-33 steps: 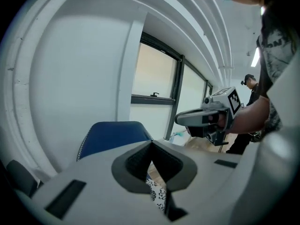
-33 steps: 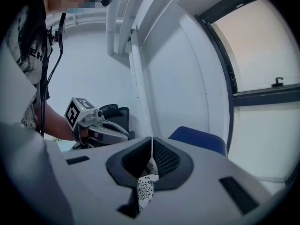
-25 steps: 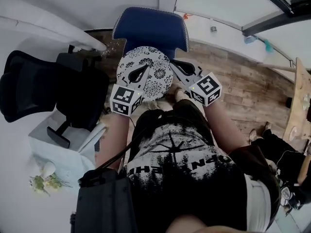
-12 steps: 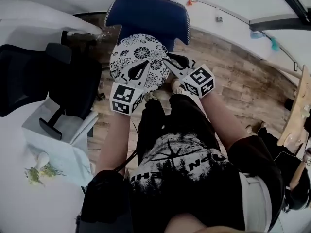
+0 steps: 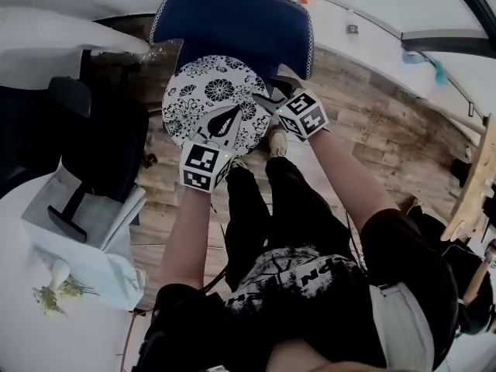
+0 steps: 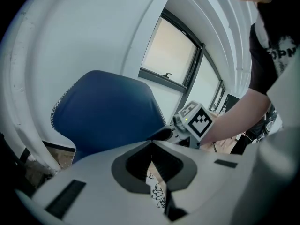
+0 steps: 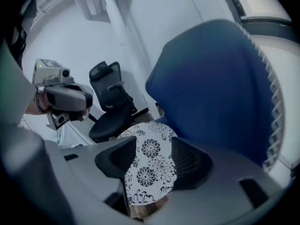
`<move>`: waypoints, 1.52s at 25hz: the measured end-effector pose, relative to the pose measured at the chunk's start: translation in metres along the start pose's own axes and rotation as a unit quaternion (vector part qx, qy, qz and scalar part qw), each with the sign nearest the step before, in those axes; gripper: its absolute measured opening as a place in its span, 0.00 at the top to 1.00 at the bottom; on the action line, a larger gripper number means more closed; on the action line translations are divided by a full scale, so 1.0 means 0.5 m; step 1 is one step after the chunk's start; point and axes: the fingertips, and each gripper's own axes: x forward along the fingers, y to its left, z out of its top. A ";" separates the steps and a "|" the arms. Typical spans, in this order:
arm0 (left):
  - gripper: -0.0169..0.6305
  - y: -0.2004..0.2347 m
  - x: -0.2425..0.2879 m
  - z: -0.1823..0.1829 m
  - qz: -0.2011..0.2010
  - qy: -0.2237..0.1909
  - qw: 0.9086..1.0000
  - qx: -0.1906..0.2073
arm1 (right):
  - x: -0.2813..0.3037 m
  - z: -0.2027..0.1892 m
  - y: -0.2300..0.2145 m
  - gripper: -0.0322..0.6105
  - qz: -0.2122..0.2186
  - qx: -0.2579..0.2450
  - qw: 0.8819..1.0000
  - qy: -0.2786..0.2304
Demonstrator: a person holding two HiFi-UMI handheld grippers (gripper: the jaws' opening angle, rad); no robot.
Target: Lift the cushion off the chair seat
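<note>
You are holding the round white cushion with the black floral print (image 5: 203,99) over the seat of the blue fabric chair (image 5: 232,14), in the upper middle of the head view. Whether it is resting on the seat or hanging just above it cannot be told.

Your left gripper (image 5: 230,116) is reaching onto the cushion's lower right part. In the left gripper view its jaws are standing almost together, clamping a thin strip of the patterned edge between the pads.

Your right gripper (image 5: 267,99) is sitting at the cushion's right rim, just beside the left one. Its jaws are opening: in the right gripper view the flowered disc is showing in the wide gap between them, and the pads are standing clear of it.

A black office chair (image 5: 101,138) is standing at the left of the frame, and the wooden plank floor (image 5: 372,130) is running to the right.
</note>
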 end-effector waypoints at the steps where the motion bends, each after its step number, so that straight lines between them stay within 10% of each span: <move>1: 0.95 0.010 0.009 -0.010 0.000 0.000 1.000 -0.002 | 0.027 -0.017 -0.012 0.60 0.000 -0.001 1.000 0.010; 15: 0.95 0.088 0.064 -0.150 0.012 0.002 0.999 -0.047 | 0.256 -0.238 -0.137 0.60 -0.041 0.037 0.990 0.130; 29: 0.95 0.106 0.040 -0.214 0.029 -0.003 0.996 -0.084 | 0.279 -0.278 -0.182 0.60 -0.113 0.006 0.982 0.149; 33: 0.95 0.102 0.043 -0.214 0.034 -0.003 0.996 -0.086 | 0.273 -0.278 -0.170 0.87 -0.101 -0.014 0.983 0.150; 38: 0.95 0.102 0.044 -0.188 0.035 -0.012 0.996 -0.081 | 0.267 -0.267 -0.165 0.90 -0.100 -0.016 0.984 0.144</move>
